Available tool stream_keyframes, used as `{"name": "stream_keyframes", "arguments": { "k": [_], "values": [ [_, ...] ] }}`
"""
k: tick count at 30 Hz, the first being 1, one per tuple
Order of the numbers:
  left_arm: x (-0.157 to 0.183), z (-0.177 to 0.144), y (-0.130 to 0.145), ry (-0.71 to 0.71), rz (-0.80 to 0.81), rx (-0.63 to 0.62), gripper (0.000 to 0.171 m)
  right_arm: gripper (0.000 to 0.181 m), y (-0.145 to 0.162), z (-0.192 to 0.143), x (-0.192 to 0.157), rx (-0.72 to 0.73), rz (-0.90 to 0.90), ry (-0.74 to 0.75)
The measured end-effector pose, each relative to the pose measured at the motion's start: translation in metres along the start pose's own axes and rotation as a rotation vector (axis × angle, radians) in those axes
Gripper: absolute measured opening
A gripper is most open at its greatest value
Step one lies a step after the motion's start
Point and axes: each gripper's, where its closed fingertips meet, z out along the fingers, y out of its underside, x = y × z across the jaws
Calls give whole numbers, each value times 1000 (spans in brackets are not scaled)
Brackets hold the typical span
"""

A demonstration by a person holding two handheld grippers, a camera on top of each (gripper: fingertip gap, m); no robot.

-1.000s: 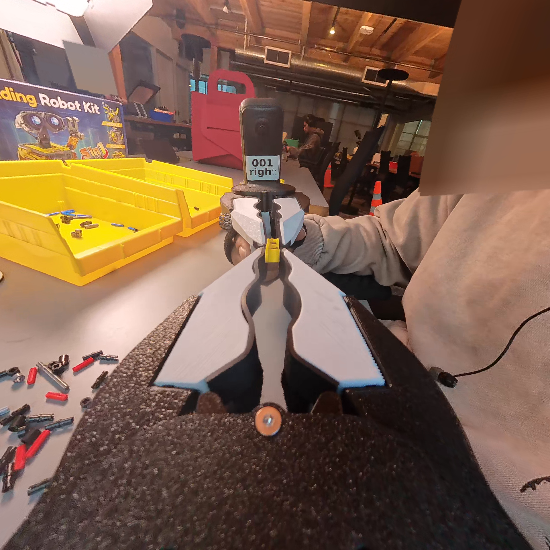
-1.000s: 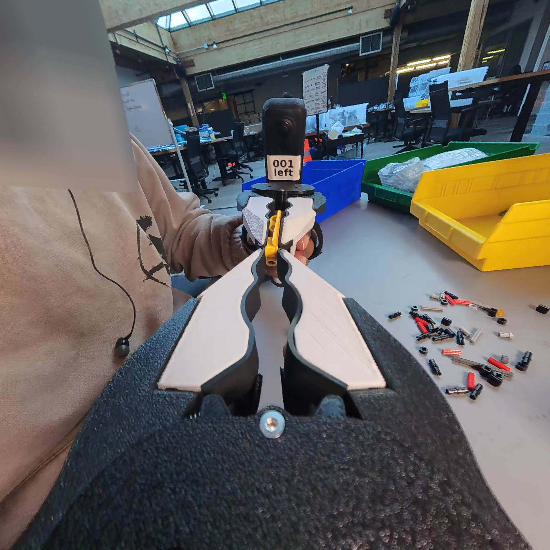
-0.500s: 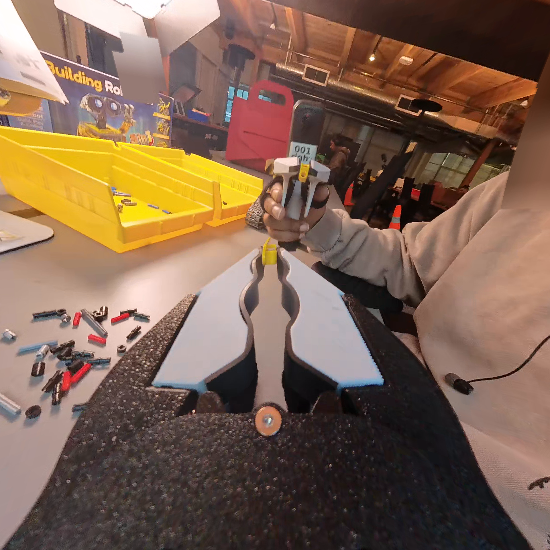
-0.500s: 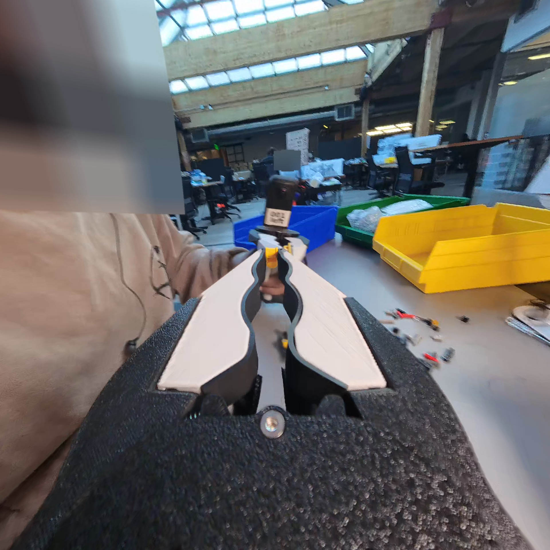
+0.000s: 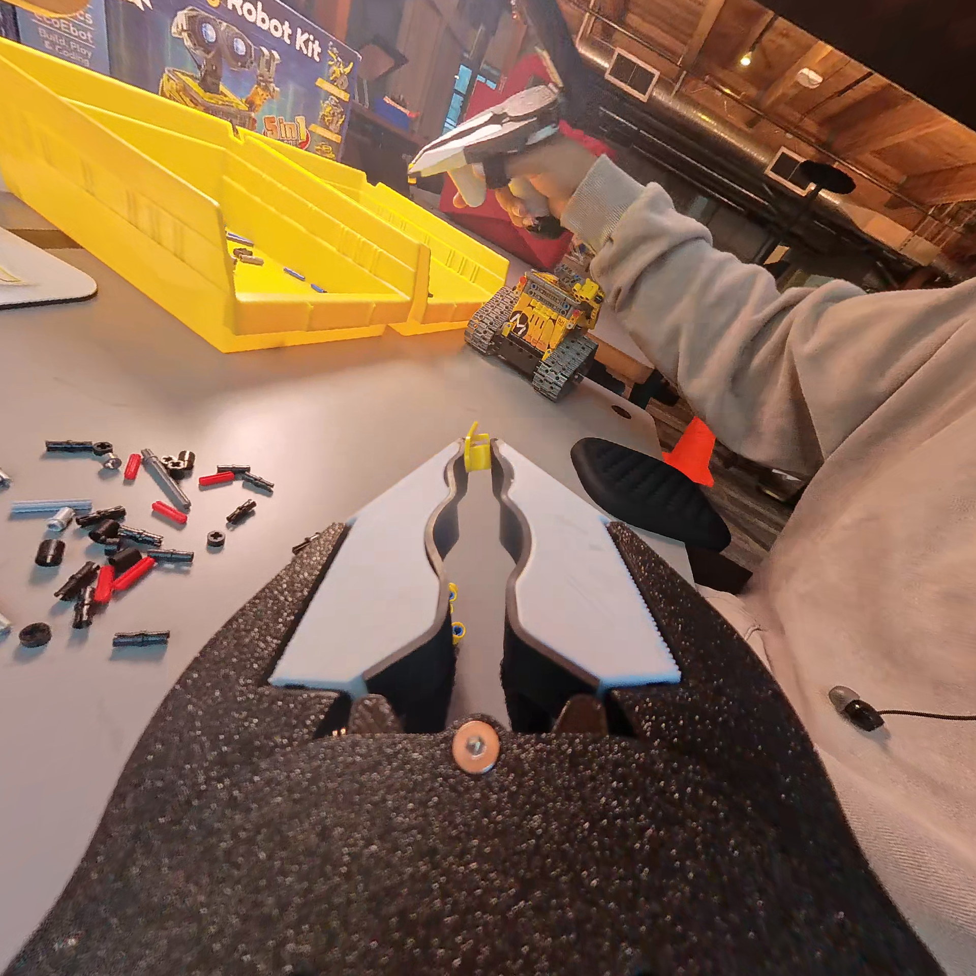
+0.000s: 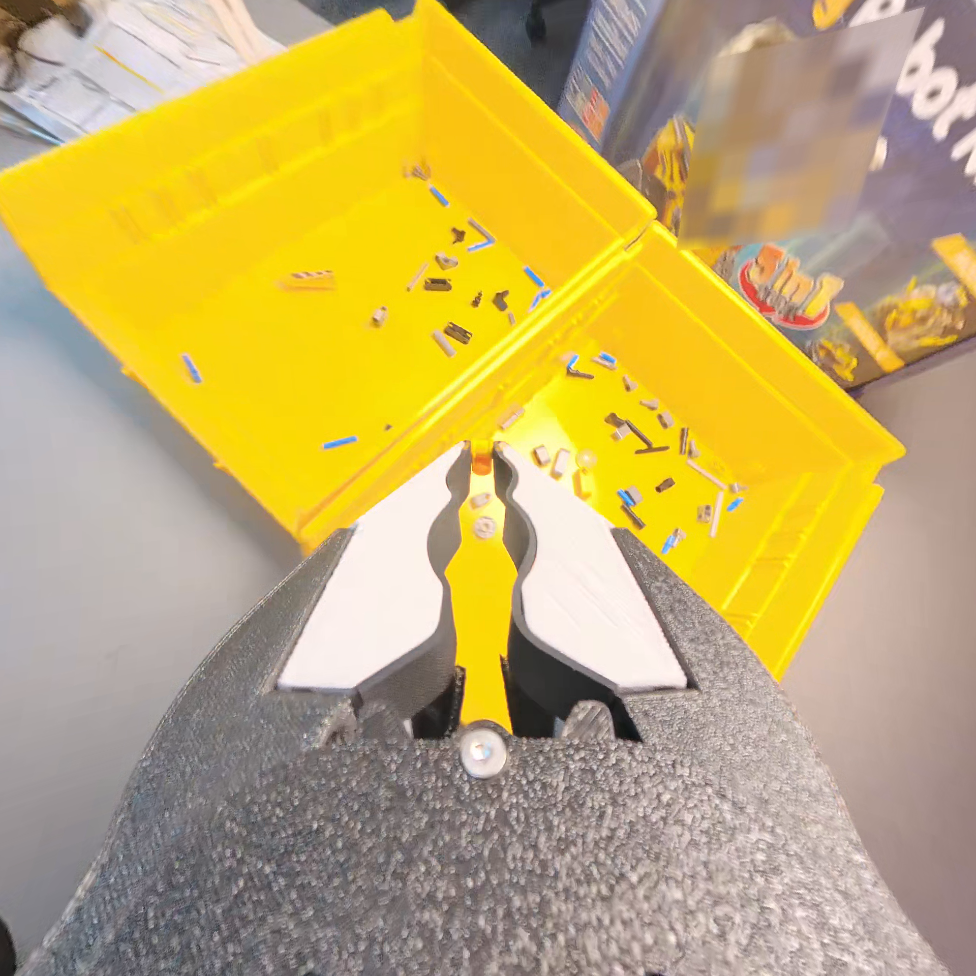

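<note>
The left gripper pinches a yellow clip over the grey table, loose pins to its left; the right gripper pinches an orange piece above the right bin, beside the left bin.
</note>
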Motion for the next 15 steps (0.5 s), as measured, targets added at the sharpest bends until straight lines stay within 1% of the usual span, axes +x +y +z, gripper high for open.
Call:
{"name": "stream_keyframes", "arguments": {
  "k": [3,6,8,11,15],
  "values": [
    [-4,0,1,-5,-16,0,7,6,19,24,32,-85,86,0],
    [-8,0,4,-8,-33,-7,7,7,34,42,48,-146,142,-4],
    [-9,1,5,-6,-43,-7,7,10,40,48,55,-165,155,10],
    [-9,2,6,-4,-49,-13,7,14,42,48,60,-161,180,4],
    [-9,3,8,-1,-52,-24,8,17,26,30,61,-91,165,10]
  ]
}}
